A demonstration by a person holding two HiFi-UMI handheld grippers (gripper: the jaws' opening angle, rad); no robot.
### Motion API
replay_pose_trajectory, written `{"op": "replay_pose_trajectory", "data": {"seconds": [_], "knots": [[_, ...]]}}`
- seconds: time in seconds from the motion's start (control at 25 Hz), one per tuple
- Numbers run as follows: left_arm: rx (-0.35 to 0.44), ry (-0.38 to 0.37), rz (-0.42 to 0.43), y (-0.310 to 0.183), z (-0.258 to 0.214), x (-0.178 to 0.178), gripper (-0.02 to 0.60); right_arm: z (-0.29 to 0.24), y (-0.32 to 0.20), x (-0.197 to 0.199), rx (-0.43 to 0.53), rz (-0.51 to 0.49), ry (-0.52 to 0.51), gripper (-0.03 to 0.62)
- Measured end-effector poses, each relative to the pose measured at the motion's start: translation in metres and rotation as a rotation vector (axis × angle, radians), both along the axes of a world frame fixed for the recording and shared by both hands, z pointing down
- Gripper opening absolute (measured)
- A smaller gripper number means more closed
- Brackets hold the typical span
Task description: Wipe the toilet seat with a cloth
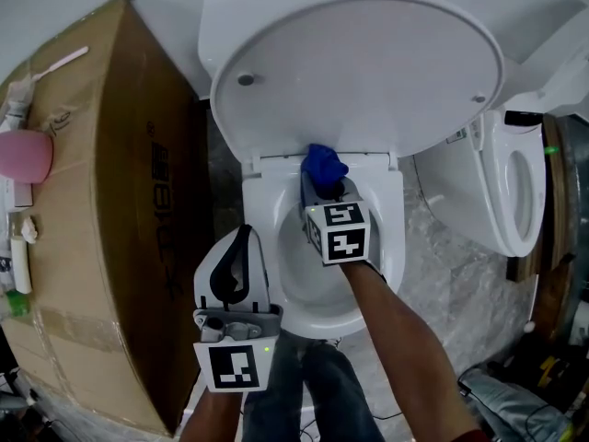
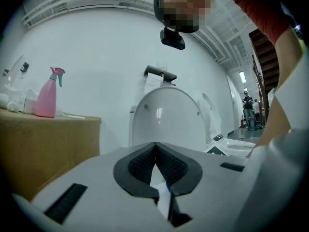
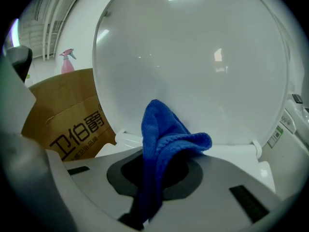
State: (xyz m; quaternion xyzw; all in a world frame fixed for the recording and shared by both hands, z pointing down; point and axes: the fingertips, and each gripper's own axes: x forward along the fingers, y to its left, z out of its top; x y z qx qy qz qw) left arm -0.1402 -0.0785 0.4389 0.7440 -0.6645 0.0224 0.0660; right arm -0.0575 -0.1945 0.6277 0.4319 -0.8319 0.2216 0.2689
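Hand-held gripper, right (image 1: 328, 190): in the head view your jaws are pinched on the blue cloth (image 1: 322, 164) at the back of the toilet seat (image 1: 391, 224), under the raised lid (image 1: 359, 72). The left hand-held gripper (image 1: 241, 239) hangs beside the bowl.
Left gripper view: jaws together, nothing held.
Right gripper view: cloth clamped, rear of seat ahead.
Step, as judged: starting the wipe. Next, press the cloth down and sweep it round the seat.
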Motion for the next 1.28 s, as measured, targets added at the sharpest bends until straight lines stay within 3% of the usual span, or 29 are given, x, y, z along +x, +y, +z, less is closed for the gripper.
{"op": "replay_pose_trajectory", "data": {"seconds": [0.32, 0.88, 1.28], "knots": [[-0.007, 0.003, 0.022, -0.008, 0.002, 0.019, 0.015, 0.0, -0.009, 0.034, -0.003, 0.028, 0.011, 0.061], [-0.023, 0.01, 0.092, -0.014, 0.004, 0.08, 0.015, 0.009, -0.024, 0.169, -0.072, 0.191, 0.088, 0.061], [-0.025, 0.01, 0.121, -0.006, 0.001, 0.111, 0.015, 0.016, 0.007, 0.205, -0.134, 0.221, 0.09, 0.061]]}}
